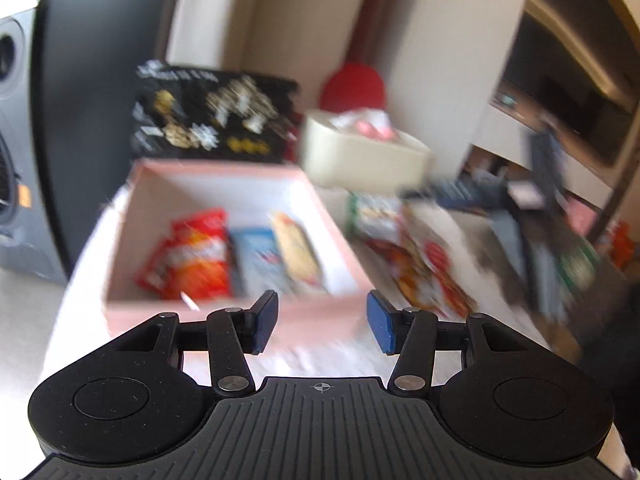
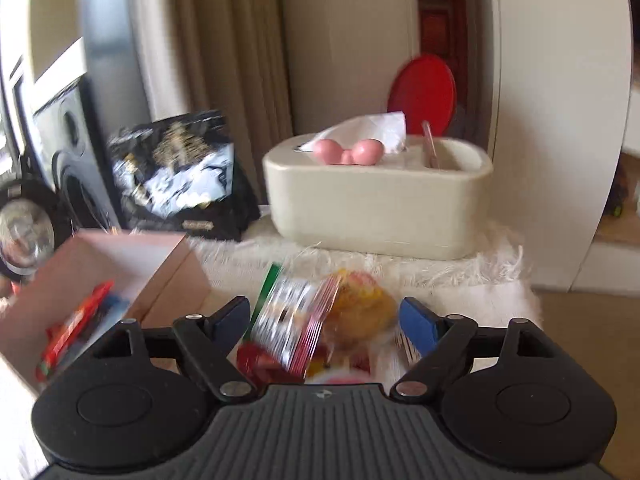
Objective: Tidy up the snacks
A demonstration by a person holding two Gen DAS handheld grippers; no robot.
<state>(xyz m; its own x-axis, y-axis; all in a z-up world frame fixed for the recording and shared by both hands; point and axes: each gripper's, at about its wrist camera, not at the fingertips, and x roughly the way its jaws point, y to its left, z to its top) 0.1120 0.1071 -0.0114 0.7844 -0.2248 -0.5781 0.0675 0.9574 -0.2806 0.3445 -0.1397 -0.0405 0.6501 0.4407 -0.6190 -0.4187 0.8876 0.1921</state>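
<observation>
Several snack packets [image 2: 304,320] lie on the white rug beside our pink box [image 1: 224,176]; we lower the right gripper [image 2: 324,320], jaws spread, squarely around one, left gripper [image 1: 322,320] half-spread, empty.

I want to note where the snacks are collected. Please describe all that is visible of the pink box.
The pink box is an open, lidless rectangular box that looks like cardboard, pink outside and white inside. It stands upright on the fluffy white cover, in front of the black bag and left of the cream tissue box. Inside lie a red-orange snack pack, a blue pack and a yellowish pack. No fingers touch it.
</observation>
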